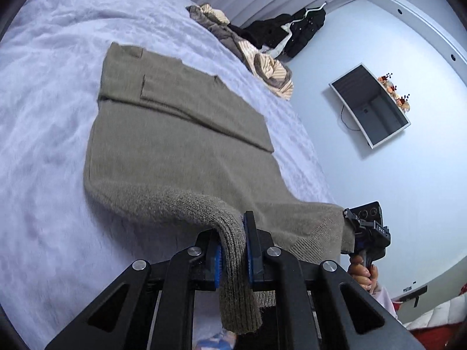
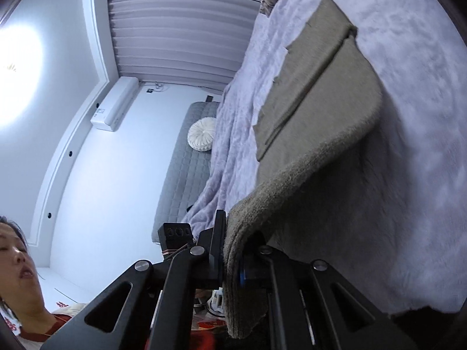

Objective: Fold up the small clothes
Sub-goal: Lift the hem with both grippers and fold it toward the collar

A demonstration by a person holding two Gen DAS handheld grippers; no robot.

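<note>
Your left gripper (image 1: pixel 233 250) is clenched on the ribbed hem of the sweater (image 1: pixel 175 145): the knit is pinched between the two blue-padded fingers (image 1: pixel 248 250) and a strip of it hangs down past them toward the camera. Your right gripper (image 2: pixel 230 259) is likewise clamped on the same hem at the other corner, the ribbed edge folded over and squeezed between its fingers (image 2: pixel 218 250), with a flap drooping below. In the left wrist view your right gripper (image 1: pixel 357 227) shows at the sweater's far corner, your hand (image 1: pixel 362 272) wrapped round its handle.

The sweater is olive-brown knit. Its near edge is raised off the bed (image 1: pixel 58 102) between the two grips and sags in the middle; the rest lies flat on the pale lilac fleece cover, sleeves already folded in across the body. The frames are slightly blurred along that raised edge.

Further out on the bed: a heap of striped and brown clothes (image 1: pixel 262 64) near the far edge, well apart from the sweater, and dark garments (image 1: pixel 292 32) beyond it against the curtain (image 2: pixel 175 29). A screen (image 1: pixel 370 105) hangs on the wall. In the right wrist view, a round white cushion (image 2: pixel 201 135) sits at the grey headboard (image 2: pixel 181 169).
</note>
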